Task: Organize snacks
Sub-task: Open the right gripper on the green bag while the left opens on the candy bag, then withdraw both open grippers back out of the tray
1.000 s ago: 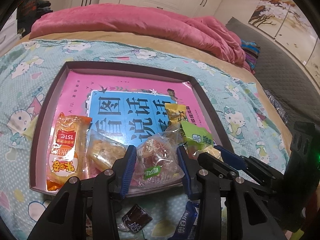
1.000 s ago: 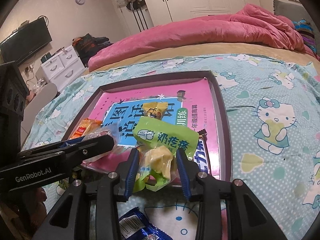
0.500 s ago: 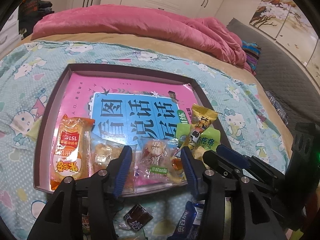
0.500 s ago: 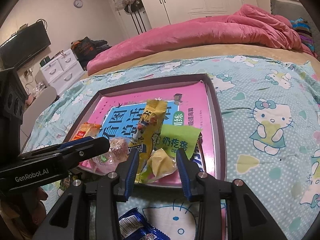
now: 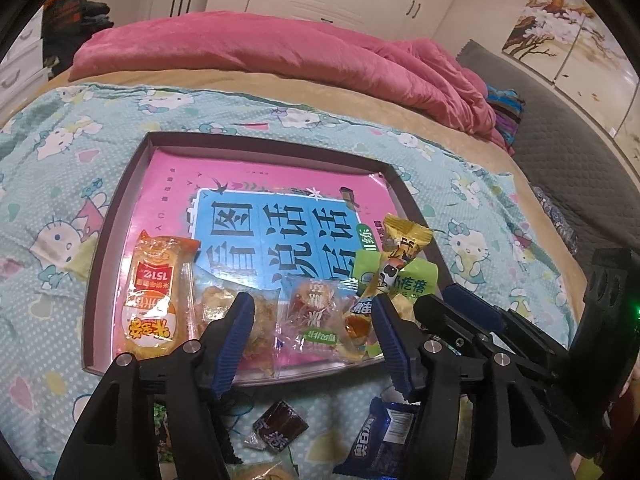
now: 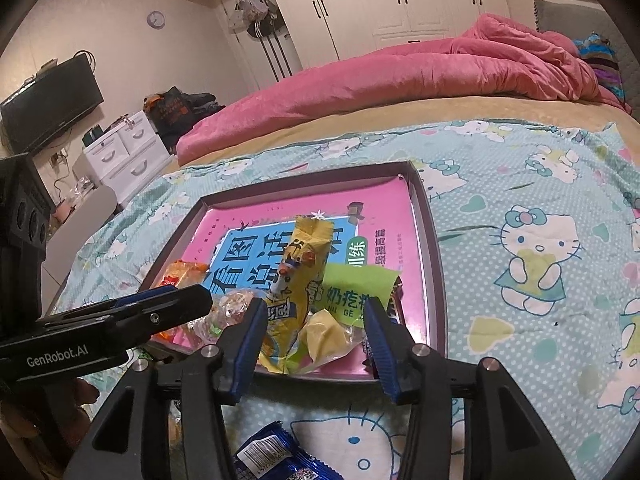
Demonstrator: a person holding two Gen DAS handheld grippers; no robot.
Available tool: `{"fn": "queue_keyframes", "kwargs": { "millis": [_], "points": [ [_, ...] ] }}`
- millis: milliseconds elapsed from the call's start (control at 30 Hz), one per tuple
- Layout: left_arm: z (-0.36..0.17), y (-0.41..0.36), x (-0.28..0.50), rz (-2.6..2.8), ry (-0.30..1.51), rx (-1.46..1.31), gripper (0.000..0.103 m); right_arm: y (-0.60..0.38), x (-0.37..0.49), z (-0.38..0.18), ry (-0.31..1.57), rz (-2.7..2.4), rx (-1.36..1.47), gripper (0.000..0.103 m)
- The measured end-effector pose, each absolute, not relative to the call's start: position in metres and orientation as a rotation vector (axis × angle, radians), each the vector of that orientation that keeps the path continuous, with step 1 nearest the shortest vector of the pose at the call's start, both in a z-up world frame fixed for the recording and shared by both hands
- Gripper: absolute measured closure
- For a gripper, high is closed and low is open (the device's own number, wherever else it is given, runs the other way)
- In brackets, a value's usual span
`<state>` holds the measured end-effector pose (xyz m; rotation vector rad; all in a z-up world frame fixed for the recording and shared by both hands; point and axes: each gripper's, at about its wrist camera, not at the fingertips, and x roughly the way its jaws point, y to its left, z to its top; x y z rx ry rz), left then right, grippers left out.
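A dark-rimmed tray [image 5: 116,216] [image 6: 434,264] with a pink and blue book inside lies on the bedspread. Along its near edge lie an orange packet [image 5: 160,292], a clear pastry packet [image 5: 260,320] and a clear packet with a red sweet [image 5: 320,316]. That last one rests between the jaws of my left gripper [image 5: 312,312] [image 6: 180,300], which are opening, pads off it. My right gripper [image 6: 314,312] [image 5: 472,312] is opening too. A yellow packet [image 6: 304,272] [image 5: 400,244] and a green packet [image 6: 352,292] [image 5: 412,284] lie in the tray between its fingers, untouched.
On the Hello Kitty bedspread [image 6: 536,248], in front of the tray, lie a dark brown sweet [image 5: 280,428] and a blue packet [image 5: 380,444] [image 6: 280,456]. A pink quilt [image 5: 260,48] is heaped behind. White drawers [image 6: 124,156] and a television [image 6: 52,108] stand left of the bed.
Both grippers' jaws have spread and let go of their packets, which now rest in the tray. The yellow packet now leans across the green one.
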<state>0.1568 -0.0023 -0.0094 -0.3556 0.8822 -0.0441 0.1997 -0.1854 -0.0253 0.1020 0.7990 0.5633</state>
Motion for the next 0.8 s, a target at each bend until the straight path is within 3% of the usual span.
{"fn": "queue_keyframes", "kwargs": {
  "millis": [33,800],
  "points": [
    [-0.010,-0.002,0.156,-0.044,0.884,-0.355,0.027,-0.186,0.200,-0.025,0.798,0.563,0.103,0.052],
    [0.003,0.029,0.134,-0.012,0.864,-0.418,0.027,-0.186,0.196,-0.019,0.779,0.569,0.110,0.045]
  ]
}}
